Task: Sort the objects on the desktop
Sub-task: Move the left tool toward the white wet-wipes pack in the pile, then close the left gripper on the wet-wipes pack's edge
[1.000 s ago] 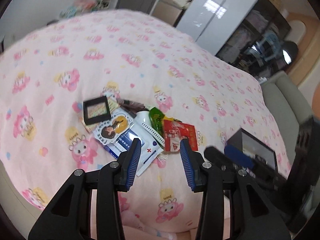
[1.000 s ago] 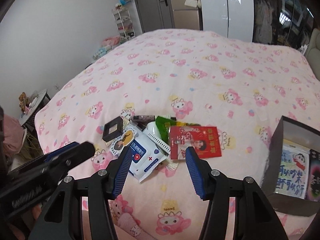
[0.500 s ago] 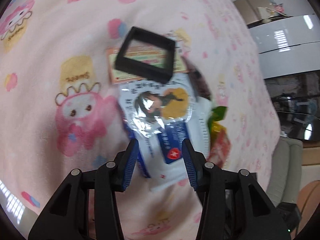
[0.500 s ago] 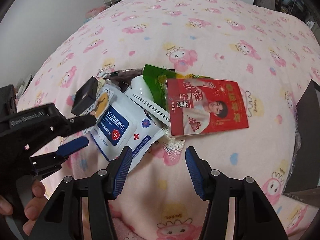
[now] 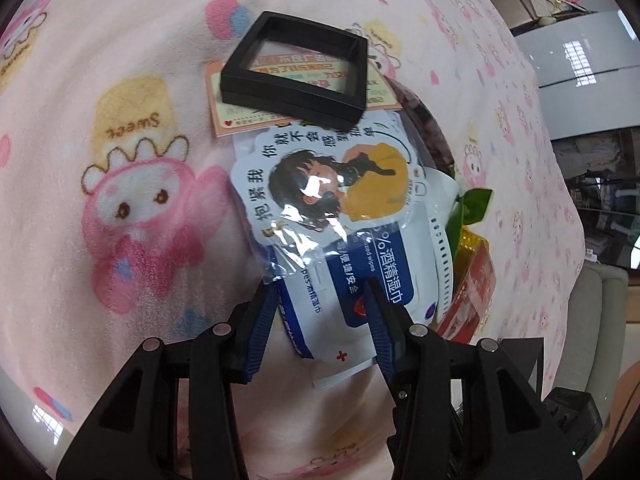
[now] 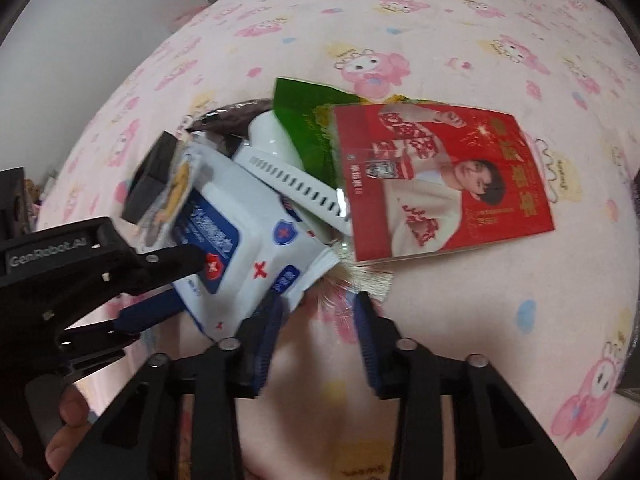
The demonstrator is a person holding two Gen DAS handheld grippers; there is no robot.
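Observation:
A pile of small items lies on the pink cartoon blanket. A white and blue wet-wipes pack lies under a clear-wrapped cartoon girl sticker. A black square frame box rests on a pink card. A white comb-like piece, a green packet and a red photo card lie to the right. My left gripper is open, its fingers either side of the wipes pack's near end. My right gripper is open, just short of the pack's corner.
A dark open box stands at the lower right of the left wrist view. White cabinets and a grey sofa lie beyond the bed. The left gripper body and the hand holding it fill the right wrist view's left side.
Both grippers have moved down and closer to the pile. The left gripper's fingers now straddle the wipes pack. Neither has closed.

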